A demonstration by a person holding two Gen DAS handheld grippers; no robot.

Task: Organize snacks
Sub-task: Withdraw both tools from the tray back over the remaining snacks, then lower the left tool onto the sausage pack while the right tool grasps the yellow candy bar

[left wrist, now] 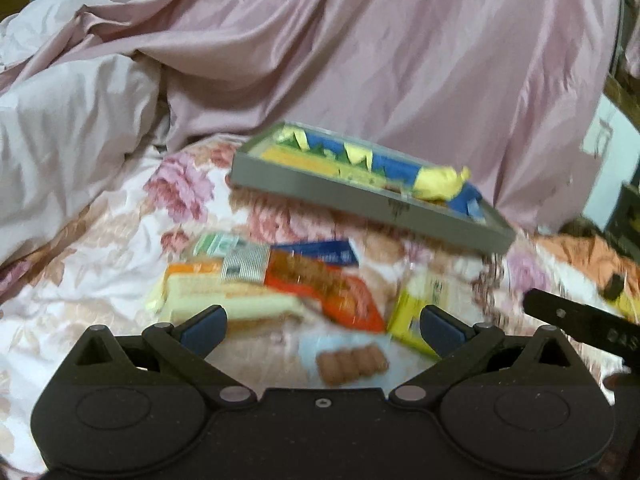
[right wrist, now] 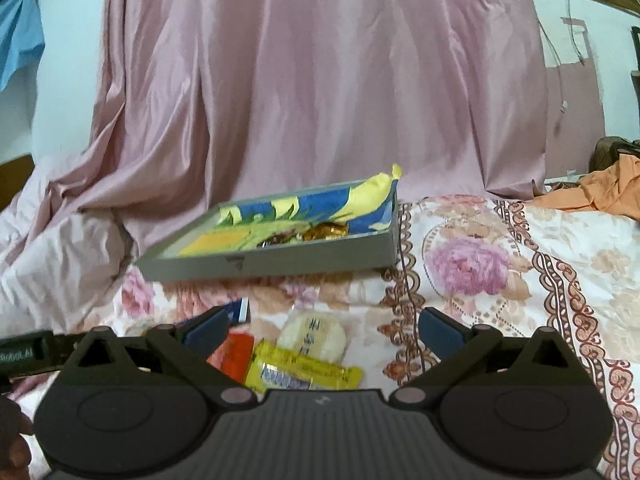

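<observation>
Snack packets lie loose on the floral pink-and-white bedspread in front of a shallow grey rectangular tray lined with blue-and-yellow patterned cloth, which sits further back against the draped pink satin curtain. In the left wrist view the loose pile holds an orange-red foil packet, a pale cream wrapped bar, a dark blue flat packet, a yellow packet and a clear pack of brown sausage-shaped pieces. The left gripper hovers over this pile with its jaws spread wide and nothing between them. The right gripper is likewise spread apart and empty, above a round white wrapped cake and a yellow wrapped bar. A few gold-wrapped sweets already rest inside the tray. Both views are slightly blurred.
</observation>
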